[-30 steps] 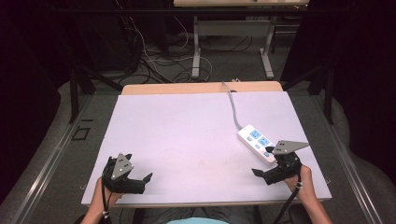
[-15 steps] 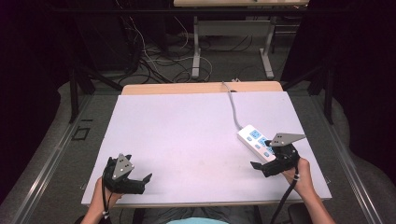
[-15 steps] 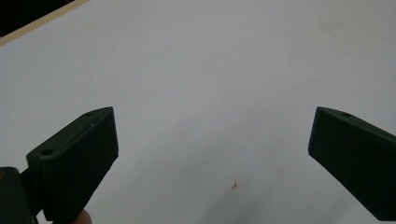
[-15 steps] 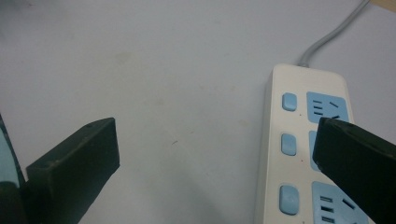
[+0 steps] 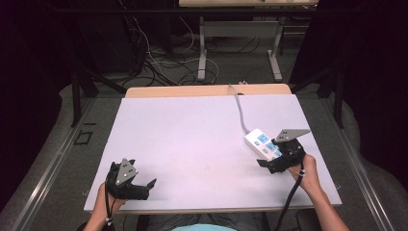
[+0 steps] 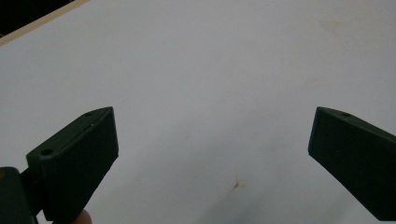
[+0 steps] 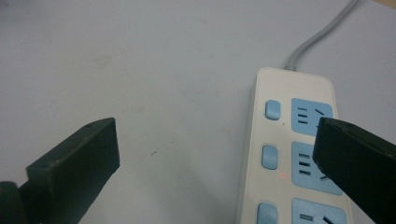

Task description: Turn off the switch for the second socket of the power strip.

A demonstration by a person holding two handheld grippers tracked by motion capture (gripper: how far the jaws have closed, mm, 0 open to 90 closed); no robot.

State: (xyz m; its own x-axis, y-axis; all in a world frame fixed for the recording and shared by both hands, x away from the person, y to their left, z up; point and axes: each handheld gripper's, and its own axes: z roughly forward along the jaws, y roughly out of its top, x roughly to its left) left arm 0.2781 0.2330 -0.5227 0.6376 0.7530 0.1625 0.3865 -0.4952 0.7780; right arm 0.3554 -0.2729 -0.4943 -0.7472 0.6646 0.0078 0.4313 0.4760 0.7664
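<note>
1. High view: my right tongs (image 5: 269, 164) have crept up the surface (image 5: 192, 139) to the power strip (image 5: 262, 143); left tongs (image 5: 144, 188) rest parked near the front edge.
2. Left gripper view: released, over bare surface.
3. Right gripper view: released, one jaw overlapping the strip's sockets, probably lining up on a switch (image 7: 270, 157).

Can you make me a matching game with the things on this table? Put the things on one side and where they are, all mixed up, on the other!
Things:
1. white plastic power strip with blue sockets
2. grey power cord
3. left gripper
4. right gripper

Places:
A. near the table's front left corner
B. over the strip's near end
C. on the table's right side
D. running to the table's far edge

Pairs: 1-C, 2-D, 3-A, 4-B
</note>
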